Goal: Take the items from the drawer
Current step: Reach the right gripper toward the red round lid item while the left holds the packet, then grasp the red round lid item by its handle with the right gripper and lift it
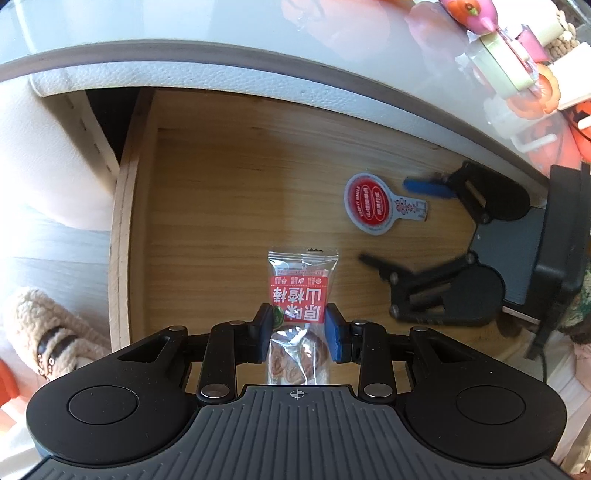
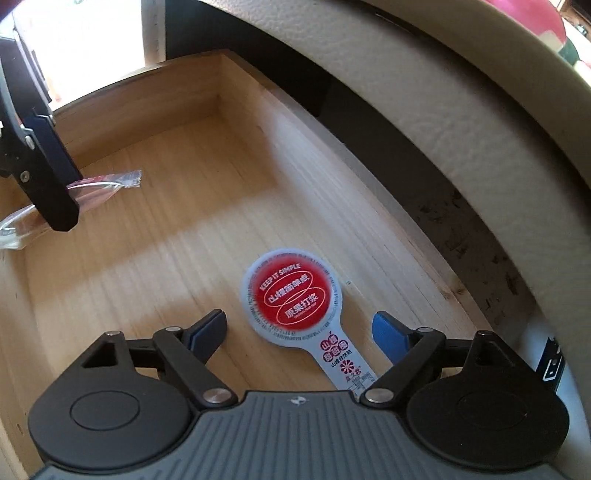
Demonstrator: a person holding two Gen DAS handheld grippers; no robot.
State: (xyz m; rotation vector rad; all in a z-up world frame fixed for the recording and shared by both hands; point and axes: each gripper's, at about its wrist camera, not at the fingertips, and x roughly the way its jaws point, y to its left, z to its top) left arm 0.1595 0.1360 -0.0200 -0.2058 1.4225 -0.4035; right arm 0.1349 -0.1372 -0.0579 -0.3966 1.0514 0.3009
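**Two snacks in an open wooden drawer**

In the pale wooden drawer [image 1: 207,206], pulled out beneath a white leather-textured front and a glossy tabletop [image 1: 258,33] carrying pink and orange toys, lie two snacks. The left gripper [image 1: 300,328] has its fingers clamped on a clear hawthorn-snack packet [image 1: 300,284] with a red label, resting on the drawer floor. The right gripper [image 2: 300,332] hangs with fingers wide apart astride the stem of a red round lollipop-shaped packet [image 2: 293,299], not touching it. Sunlight stripes the wood; grey floor shows at left.
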